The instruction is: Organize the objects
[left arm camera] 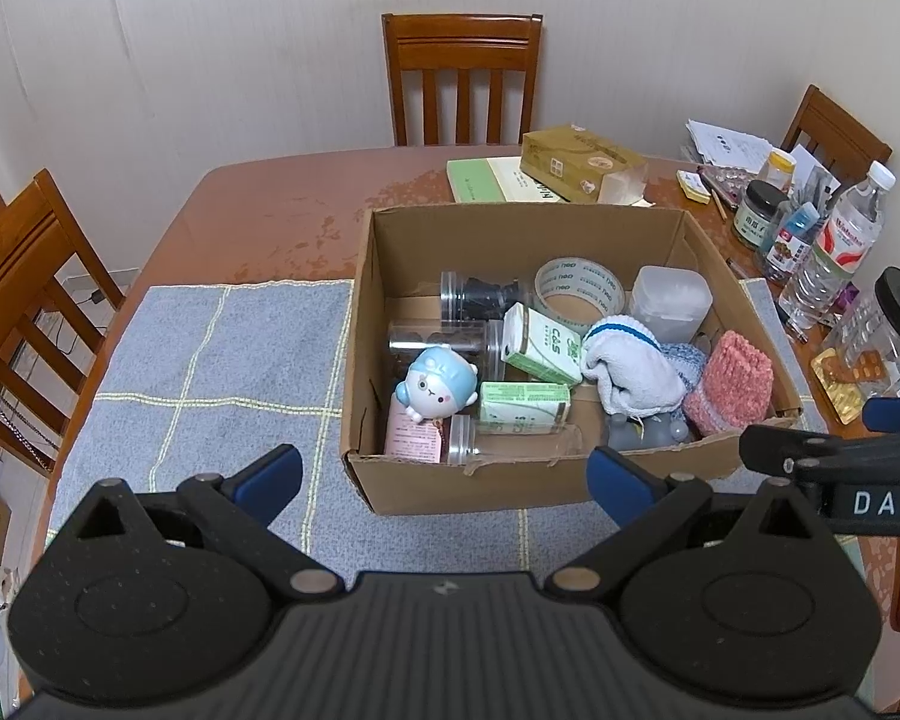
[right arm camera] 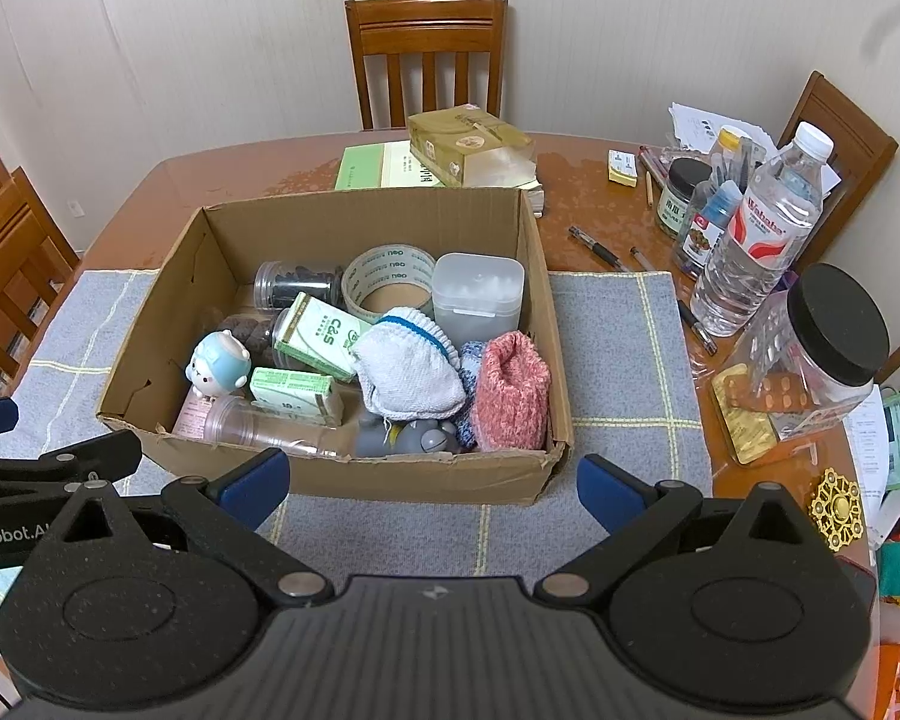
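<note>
- The open brown cardboard box (right arm camera: 354,474) sits on a grey checked cloth mat (left arm camera: 210,372) on the tabletop.
- Inside it, all jumbled, lie a little blue and white toy figure (right arm camera: 219,363), two green and white paper cartons (right arm camera: 321,333), a roll of clear sticky tape (right arm camera: 390,276), a frosted plastic tub (right arm camera: 480,291), a white sock with a blue stripe (right arm camera: 405,360), a pink knitted sock (right arm camera: 510,390) and clear round jars (left arm camera: 474,294).
- The left tool (left arm camera: 444,471) and the right tool (right arm camera: 432,483) both hang in front of the box, each wide open and holding nothing.
- The things lie in the box. This could be before sorting them out, or after packing them in. I cannot tell which.
- The reddish brown wooden tabletop (left arm camera: 270,210) also holds a clear water bottle (right arm camera: 762,228), a black-lidded jar (right arm camera: 828,342), a gold box (left arm camera: 579,162) and papers.
- Brown wooden chairs (left arm camera: 462,78) stand around, by a pale wall.
</note>
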Demonstrator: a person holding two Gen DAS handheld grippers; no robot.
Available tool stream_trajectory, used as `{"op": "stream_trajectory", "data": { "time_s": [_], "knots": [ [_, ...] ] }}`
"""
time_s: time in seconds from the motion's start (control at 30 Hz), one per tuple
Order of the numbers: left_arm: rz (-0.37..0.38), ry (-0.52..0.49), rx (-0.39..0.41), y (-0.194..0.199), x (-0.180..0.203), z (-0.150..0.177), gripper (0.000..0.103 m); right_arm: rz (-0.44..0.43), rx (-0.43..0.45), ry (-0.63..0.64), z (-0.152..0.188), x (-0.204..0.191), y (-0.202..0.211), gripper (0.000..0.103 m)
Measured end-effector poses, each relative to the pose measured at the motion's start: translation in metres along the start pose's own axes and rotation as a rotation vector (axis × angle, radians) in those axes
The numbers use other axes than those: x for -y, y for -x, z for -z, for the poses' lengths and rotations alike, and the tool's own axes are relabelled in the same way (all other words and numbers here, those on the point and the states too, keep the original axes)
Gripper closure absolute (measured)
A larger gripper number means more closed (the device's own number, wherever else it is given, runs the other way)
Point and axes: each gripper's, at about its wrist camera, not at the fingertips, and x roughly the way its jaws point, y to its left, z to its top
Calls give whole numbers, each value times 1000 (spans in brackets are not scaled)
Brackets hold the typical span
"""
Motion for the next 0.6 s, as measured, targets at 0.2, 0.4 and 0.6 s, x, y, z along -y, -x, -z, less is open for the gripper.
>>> {"op": "stream_trajectory", "data": {
  "time_s": [0.2,0.4,0.6],
  "knots": [
    [1,1,-2,1,1,0,2,1,2,-2,1,-1,1,0],
    [1,0,-3,0,2,0,2,-1,-1,-7,2,0,2,0],
    [0,0,-3,1,3,2,2,-2,-3,-8,3,2,3,0]
  ]
}}
